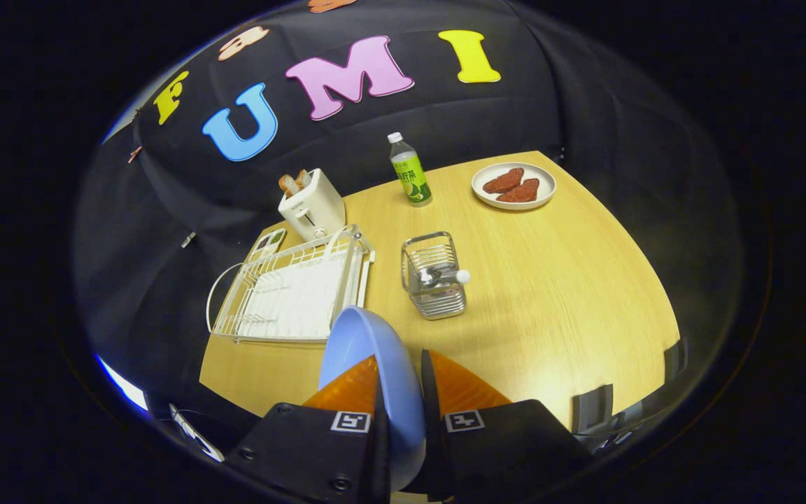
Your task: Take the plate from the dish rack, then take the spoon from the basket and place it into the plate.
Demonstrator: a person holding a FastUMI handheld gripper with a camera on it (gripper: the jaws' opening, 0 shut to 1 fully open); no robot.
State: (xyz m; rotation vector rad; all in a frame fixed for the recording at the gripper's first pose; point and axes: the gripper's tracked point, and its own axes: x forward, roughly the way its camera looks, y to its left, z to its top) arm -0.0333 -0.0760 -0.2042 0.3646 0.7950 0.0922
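The plate's [368,364] lower edge is hidden between the fingers of the hand-held gripper [403,392], which pinches it on edge above the desk [557,280]. Beyond them, the spoon [445,278] stands in the basket [434,276], beside the dish rack [291,287].

Gripper [403,381] raised above table lvl, tilted fwd/down; fingers nearly closed, both pressing edge-on plate [368,343] betw. them. Plate sticks out ahead of tips.
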